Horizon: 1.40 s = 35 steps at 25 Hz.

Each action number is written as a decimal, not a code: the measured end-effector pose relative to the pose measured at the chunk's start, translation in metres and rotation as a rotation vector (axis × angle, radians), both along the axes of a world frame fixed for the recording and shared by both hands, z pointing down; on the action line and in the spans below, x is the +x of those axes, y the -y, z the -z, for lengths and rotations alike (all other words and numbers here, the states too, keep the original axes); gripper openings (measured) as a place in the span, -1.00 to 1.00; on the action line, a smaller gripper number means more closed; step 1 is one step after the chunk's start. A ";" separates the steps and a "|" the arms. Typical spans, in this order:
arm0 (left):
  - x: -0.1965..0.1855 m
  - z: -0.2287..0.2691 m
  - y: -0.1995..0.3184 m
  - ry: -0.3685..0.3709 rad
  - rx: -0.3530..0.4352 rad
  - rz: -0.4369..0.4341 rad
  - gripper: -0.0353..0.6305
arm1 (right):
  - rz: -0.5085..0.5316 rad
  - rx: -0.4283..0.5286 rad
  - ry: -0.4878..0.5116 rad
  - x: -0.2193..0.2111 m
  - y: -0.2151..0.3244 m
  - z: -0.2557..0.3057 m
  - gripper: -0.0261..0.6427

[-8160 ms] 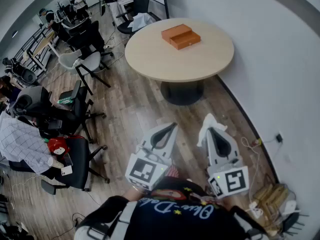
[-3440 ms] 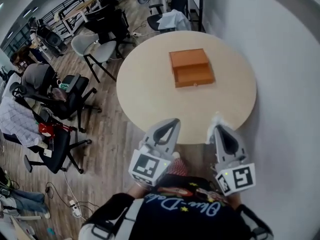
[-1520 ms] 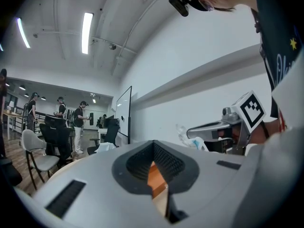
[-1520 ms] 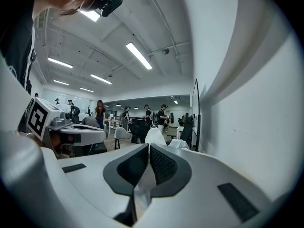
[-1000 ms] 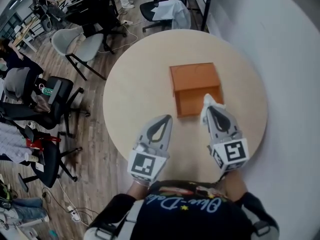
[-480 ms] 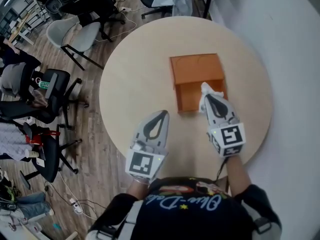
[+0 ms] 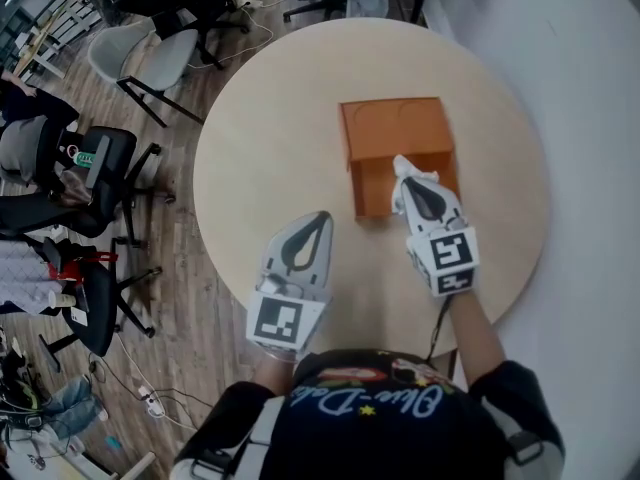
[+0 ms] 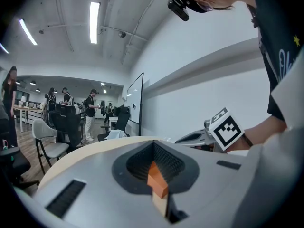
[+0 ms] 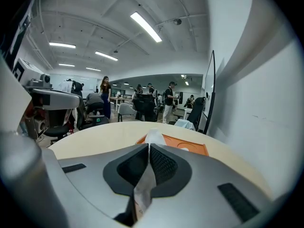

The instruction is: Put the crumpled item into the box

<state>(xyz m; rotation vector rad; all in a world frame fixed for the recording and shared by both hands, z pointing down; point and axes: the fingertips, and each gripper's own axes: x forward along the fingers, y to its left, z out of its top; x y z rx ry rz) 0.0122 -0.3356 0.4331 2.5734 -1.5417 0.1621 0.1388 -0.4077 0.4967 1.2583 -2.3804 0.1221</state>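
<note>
Round surface [image 7: 250, 148] carries the box [image 7: 395, 128], partly hidden behind my right gripper [image 7: 410, 176]. Its jaws pinch the crumpled paper [image 9: 152, 139] above the box's near half, most of it buried between them. Left gripper [image 7: 316, 220] jaws are together near the near edge; I can't identify the orange sliver [image 8: 156, 177] in their slit.

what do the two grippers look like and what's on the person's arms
The left gripper and right gripper are pale grey teardrop shells with black ribbed pads; each carries a white cube with black square markers. Sleeves are dark, on a top with pale script lettering.
</note>
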 end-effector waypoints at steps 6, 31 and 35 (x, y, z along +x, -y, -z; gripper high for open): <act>-0.003 -0.003 0.003 -0.023 -0.021 0.013 -0.93 | 0.046 -0.037 -0.080 -0.007 0.008 -0.022 -0.90; -0.017 -0.012 0.002 -0.022 -0.045 0.036 -0.93 | 0.162 -0.077 -0.318 -0.026 0.017 -0.088 -0.90; -0.016 -0.013 0.001 -0.032 -0.058 0.032 -0.93 | 0.214 -0.058 -0.359 -0.033 0.013 -0.095 -0.90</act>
